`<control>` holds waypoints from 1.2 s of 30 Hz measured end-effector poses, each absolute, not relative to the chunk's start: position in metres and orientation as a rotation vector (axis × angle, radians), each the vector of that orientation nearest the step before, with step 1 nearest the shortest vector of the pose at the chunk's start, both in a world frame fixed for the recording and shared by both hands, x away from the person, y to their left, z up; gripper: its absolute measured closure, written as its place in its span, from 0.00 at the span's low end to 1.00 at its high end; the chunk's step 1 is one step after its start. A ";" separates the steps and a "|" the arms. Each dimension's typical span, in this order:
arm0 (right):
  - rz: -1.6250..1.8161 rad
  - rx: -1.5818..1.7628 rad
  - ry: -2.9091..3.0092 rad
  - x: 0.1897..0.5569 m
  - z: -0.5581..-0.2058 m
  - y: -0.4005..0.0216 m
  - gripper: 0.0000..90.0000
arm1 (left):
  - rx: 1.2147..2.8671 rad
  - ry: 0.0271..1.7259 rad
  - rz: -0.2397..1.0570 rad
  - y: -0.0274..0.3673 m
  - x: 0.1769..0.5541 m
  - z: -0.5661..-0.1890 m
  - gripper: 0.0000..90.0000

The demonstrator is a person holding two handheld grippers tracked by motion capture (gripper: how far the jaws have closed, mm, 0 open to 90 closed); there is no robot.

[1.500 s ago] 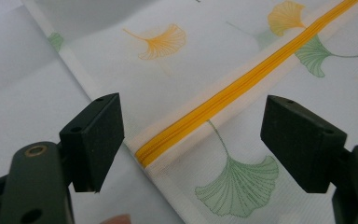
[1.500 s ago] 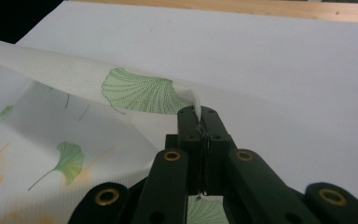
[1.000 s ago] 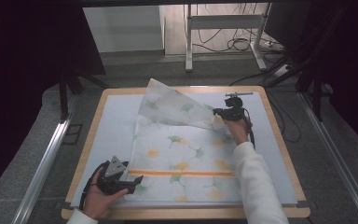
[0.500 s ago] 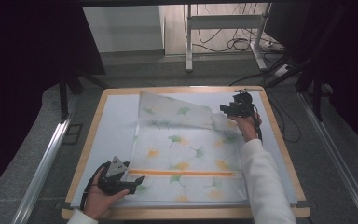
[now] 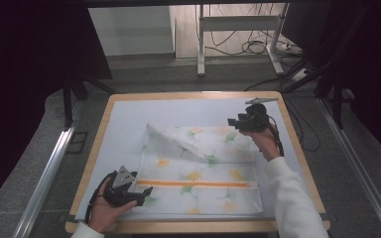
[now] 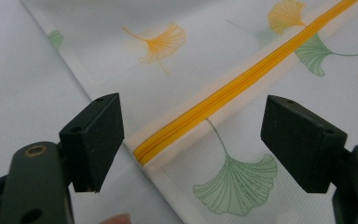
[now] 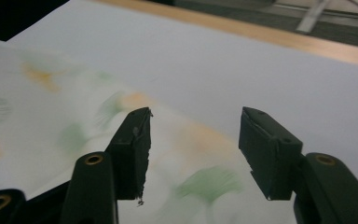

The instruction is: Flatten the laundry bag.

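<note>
A white cloth [image 5: 198, 171] printed with green and orange leaves lies spread flat on the pale-covered table [image 5: 124, 119], with an orange zipper [image 5: 193, 184] running across it. One far corner of the cloth is folded over onto itself, showing its plain underside.

The left gripper [image 5: 146, 191] rests low at the near edge of the cloth, held in the person's left hand [image 5: 104, 208]. In the left gripper view [image 6: 191, 140] its jaws stand wide apart and hold nothing; the end of the zipper [image 6: 242, 86] lies on the table between them, just ahead of the pads, and a green leaf print sits just before the right-hand jaw. The bare table cover lies beyond the left-hand jaw.

The right gripper [image 5: 232, 122] hangs above the far edge of the cloth, held in the person's right hand [image 5: 263, 141], whose white sleeve [image 5: 290, 198] reaches across the near side of the table. Its jaws have just been opening and now stand wide, with nothing between them. In the right gripper view [image 7: 193, 154] the cloth [image 7: 51, 107] lies below and ahead of the jaws, apart from them, blurred, its edge crossing just beyond the tips, with the bare table cover past that.
</note>
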State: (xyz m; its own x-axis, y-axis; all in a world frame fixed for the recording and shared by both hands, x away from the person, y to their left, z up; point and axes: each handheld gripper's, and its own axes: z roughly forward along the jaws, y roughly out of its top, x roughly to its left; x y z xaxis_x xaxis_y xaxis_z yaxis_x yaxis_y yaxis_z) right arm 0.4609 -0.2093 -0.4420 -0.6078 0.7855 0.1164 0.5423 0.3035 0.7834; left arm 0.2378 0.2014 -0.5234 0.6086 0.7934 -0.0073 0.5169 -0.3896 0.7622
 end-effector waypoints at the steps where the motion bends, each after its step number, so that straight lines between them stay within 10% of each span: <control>1: 1.209 1.132 2.357 0.441 -0.444 -0.199 0.46 | 2.082 1.028 0.468 0.200 0.237 -0.523 0.24; 24: 0.880 0.727 2.796 0.403 -0.512 -0.045 0.36 | 2.093 1.021 0.457 0.199 0.237 -0.525 0.24; 36: 0.772 0.701 2.767 0.407 -0.517 -0.037 0.59 | 2.095 1.018 0.458 0.197 0.236 -0.524 0.24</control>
State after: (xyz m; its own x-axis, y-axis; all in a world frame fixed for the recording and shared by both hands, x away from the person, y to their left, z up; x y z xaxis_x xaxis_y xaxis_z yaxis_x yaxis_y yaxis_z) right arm 0.4074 -0.0370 -0.5167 -0.8716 0.4877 -0.0496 0.3917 0.7536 0.5279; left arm 0.2363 0.1971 -0.5240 0.6199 0.7847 -0.0047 0.5165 -0.4036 0.7552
